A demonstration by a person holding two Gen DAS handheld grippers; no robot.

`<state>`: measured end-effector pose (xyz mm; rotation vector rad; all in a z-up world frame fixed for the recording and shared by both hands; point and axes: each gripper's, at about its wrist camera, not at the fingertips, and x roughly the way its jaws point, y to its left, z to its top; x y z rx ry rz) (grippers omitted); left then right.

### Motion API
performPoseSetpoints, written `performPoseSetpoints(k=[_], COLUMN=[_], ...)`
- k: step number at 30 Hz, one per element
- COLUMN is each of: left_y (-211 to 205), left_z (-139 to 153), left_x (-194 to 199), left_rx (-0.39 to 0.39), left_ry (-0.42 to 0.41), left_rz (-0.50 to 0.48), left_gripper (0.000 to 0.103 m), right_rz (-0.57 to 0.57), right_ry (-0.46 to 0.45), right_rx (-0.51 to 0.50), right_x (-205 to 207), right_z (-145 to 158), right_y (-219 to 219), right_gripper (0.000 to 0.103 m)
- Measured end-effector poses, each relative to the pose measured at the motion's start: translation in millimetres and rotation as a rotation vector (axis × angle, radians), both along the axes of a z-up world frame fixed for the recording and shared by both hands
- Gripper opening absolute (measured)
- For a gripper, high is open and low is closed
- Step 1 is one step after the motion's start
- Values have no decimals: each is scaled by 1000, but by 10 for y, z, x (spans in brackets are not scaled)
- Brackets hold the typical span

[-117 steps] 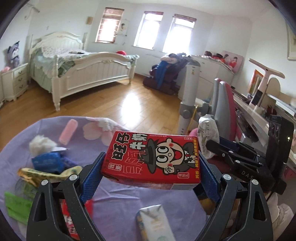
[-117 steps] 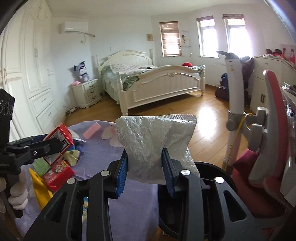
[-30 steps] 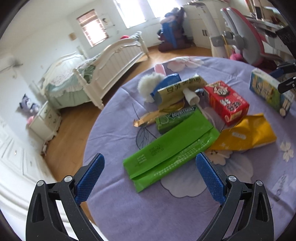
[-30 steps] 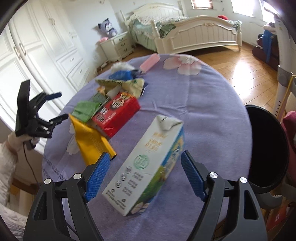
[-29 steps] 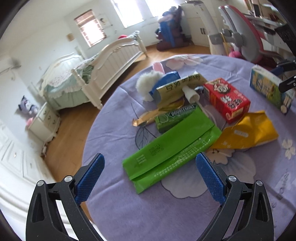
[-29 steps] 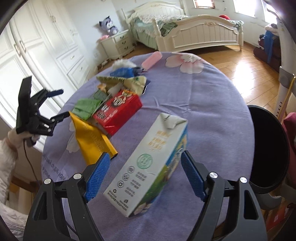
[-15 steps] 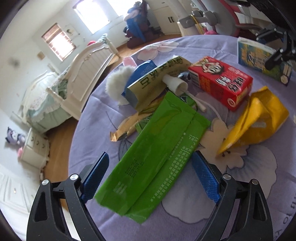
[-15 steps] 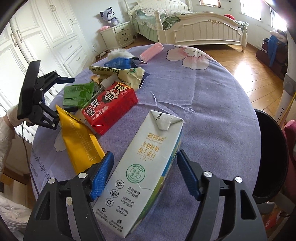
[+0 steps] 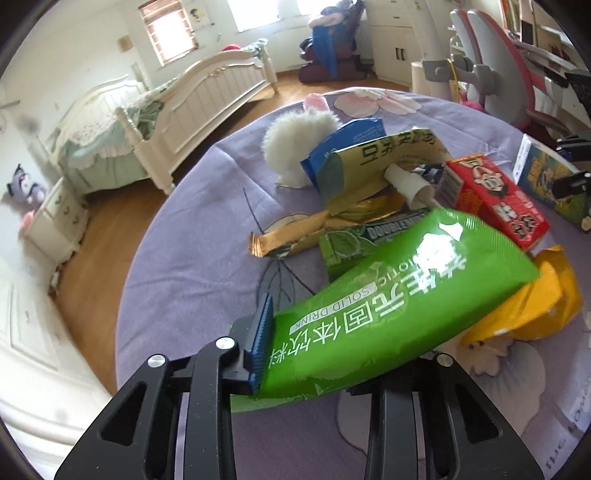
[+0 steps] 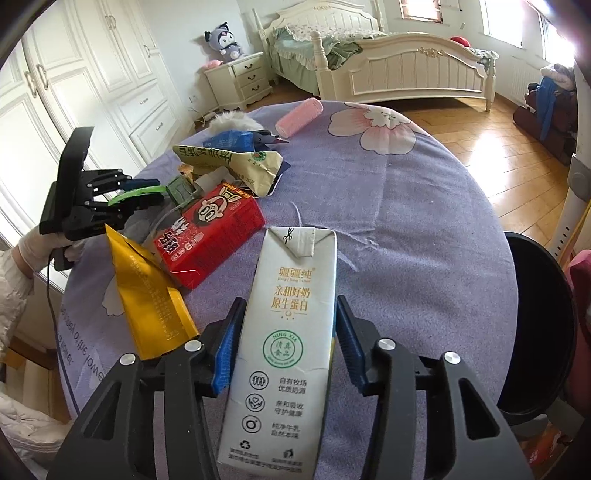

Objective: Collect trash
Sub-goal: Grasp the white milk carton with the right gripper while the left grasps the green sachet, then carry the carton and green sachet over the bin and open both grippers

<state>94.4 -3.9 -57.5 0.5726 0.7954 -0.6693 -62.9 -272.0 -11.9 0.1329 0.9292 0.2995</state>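
Gripping the green drink pouch (image 9: 402, 314), left tongs (image 9: 332, 354) sit far from the bin (image 10: 539, 332); right tongs (image 10: 282, 343) squeeze the milk carton (image 10: 284, 354) beside it.

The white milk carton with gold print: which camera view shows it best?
The right wrist view: the white milk carton with gold print fills the centre between the right gripper pads, front face readable. The left wrist view shows only part of it at the right edge.

Bright daylight enters through the windows (image 10: 517, 18) beyond the bed (image 10: 369, 55), glaring off the wooden floor (image 10: 491, 144); fisheye edges curve and darken.
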Motion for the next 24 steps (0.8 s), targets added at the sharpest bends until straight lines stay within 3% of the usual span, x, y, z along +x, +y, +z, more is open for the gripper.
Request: performPoseSetpoints(k=[4,8,14,17,24], left_y=[118,190,140,83,-705], left_z=[81,206,419,516,794], left_x=[-182,-347,-541,-554,-782], left_rx=[-54,-123,-202,-281,-367], left_ry=[36,64,84,123,116], left_rz=[51,134,259,312,219], left_gripper=[20,10,9,9,9], right_rz=[3,2,-21,-40,-140], right_ry=[-20,-50,-109,-138,-261], right_rx=[12,-4,54,86,124], right_x=[-23,-76,-153,-195,-349], right_z=[25,68,173,221,365], right_y=[6,35,-82,-168,-538], right_gripper=[39,39,39,39,39])
